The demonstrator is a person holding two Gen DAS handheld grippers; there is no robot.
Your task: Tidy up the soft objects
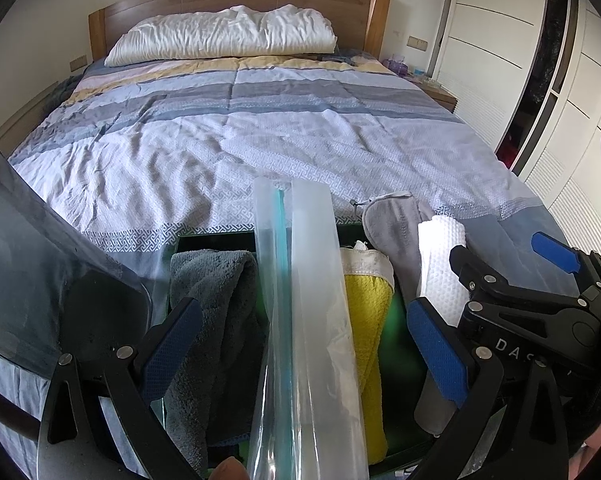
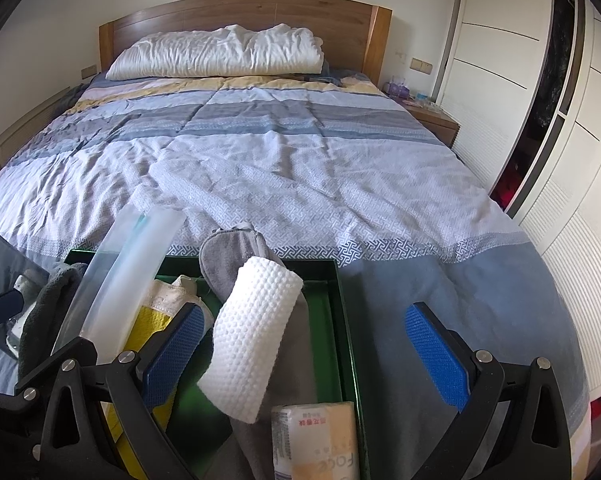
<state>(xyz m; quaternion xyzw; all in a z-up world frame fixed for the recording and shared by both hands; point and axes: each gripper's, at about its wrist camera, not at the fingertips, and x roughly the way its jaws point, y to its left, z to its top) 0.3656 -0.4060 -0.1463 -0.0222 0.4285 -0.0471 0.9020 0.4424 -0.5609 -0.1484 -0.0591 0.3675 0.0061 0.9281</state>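
Observation:
A green box (image 2: 346, 320) sits at the foot of the bed (image 1: 300, 128) holding soft items. In it are a dark grey towel (image 1: 216, 320), a yellow cloth (image 1: 370, 320), a light grey cloth (image 2: 236, 256), a white waffle-textured roll (image 2: 256, 336) and a tissue pack (image 2: 320, 440). A clear zip bag (image 1: 308, 320) rises upright from the box. My left gripper (image 1: 304, 346) is open, its pads wide on either side of the bag without touching it. My right gripper (image 2: 306, 356) is open above the box's right half, with the white roll just inside its left pad.
A dark translucent lid (image 1: 40, 260) stands at the box's left. A fingertip (image 1: 228, 470) shows at the bottom edge. The right gripper's black linkage (image 1: 532, 312) is close on the right. A white pillow (image 2: 220, 54), wooden headboard, nightstand (image 2: 432, 114) and white wardrobe doors (image 2: 560, 160) lie beyond.

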